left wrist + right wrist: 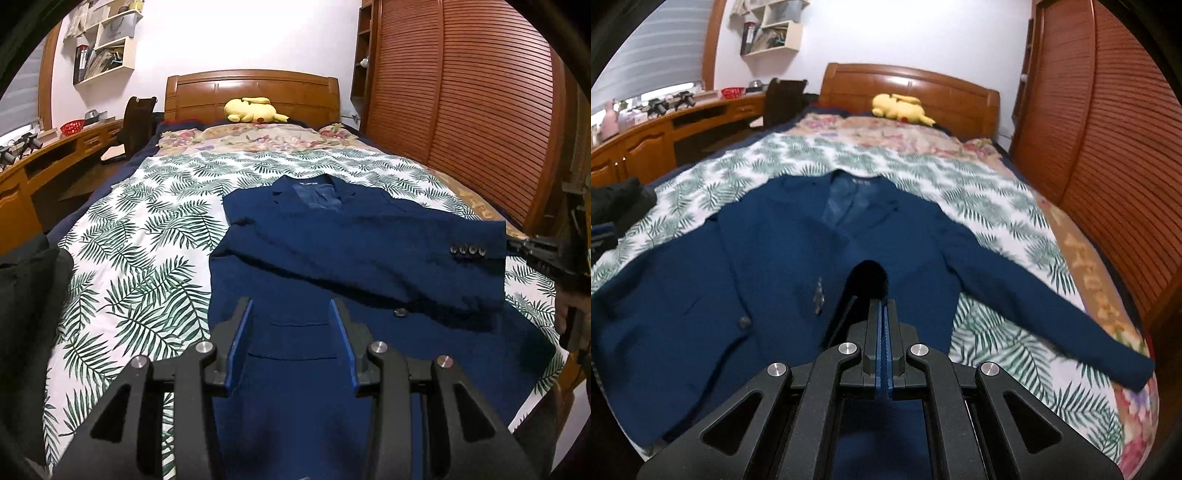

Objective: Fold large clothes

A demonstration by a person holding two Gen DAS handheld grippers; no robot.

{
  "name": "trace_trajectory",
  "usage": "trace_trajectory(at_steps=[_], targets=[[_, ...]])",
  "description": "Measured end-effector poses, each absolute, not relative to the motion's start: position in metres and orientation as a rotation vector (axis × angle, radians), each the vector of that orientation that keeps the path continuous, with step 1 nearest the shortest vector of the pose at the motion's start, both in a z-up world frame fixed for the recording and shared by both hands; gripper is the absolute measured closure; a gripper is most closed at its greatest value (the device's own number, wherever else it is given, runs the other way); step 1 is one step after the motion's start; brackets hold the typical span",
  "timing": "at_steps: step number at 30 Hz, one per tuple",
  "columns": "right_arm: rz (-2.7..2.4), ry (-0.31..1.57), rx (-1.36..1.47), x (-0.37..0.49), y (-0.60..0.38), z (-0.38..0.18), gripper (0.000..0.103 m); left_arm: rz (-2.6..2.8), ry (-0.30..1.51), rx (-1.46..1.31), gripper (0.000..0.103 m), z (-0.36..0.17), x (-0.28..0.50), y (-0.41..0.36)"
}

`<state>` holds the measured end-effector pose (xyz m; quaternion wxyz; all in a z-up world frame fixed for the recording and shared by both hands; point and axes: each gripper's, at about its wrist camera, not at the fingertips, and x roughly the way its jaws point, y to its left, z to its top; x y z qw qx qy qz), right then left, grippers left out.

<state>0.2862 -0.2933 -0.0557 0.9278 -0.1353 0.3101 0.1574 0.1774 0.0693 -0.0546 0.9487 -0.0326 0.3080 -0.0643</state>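
Note:
A navy blue blazer (332,258) lies front-up on the leaf-print bedspread (147,221), collar toward the headboard. In the left wrist view one sleeve (424,251) with cuff buttons is drawn across the chest toward the right. My left gripper (293,321) is open and empty, just above the blazer's lower front by the pocket. My right gripper (885,306) is shut on the cuff of that sleeve, which shows as a dark tube (868,278) at its tips. It also shows in the left wrist view (532,249) at the right edge by the cuff. The blazer's other sleeve (1052,314) lies spread to the right.
A yellow plush toy (255,110) lies by the wooden headboard (251,88). A slatted wooden wardrobe (461,110) runs along the right side. A wooden desk (55,155) and dark chair (138,122) stand left. Dark clothing (620,203) lies at the bed's left edge.

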Motion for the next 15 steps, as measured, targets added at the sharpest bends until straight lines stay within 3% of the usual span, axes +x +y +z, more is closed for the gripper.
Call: trace_trajectory(at_steps=[6,7,9,10,11,15], targets=[[0.258,0.717,-0.259,0.290,-0.310,-0.077,0.103,-0.143,0.627,-0.066,0.063,-0.055,0.183,0.060],[0.246,0.724,-0.253,0.291,-0.313,-0.078,0.097,-0.150,0.626,-0.063,0.063,-0.055,0.184,0.056],[0.240,0.743,-0.228,0.291,-0.321,-0.081,0.077,-0.158,0.626,-0.055,0.063,-0.055,0.187,0.049],[0.246,0.754,-0.218,0.292,-0.324,-0.083,0.062,-0.163,0.625,-0.052,0.063,-0.055,0.188,0.046],[0.261,0.768,-0.210,0.292,-0.326,-0.085,0.057,-0.167,0.622,-0.050,0.063,-0.055,0.189,0.044],[0.327,0.799,-0.230,0.291,-0.320,-0.094,0.057,-0.186,0.615,-0.029,0.062,-0.055,0.193,0.030]])
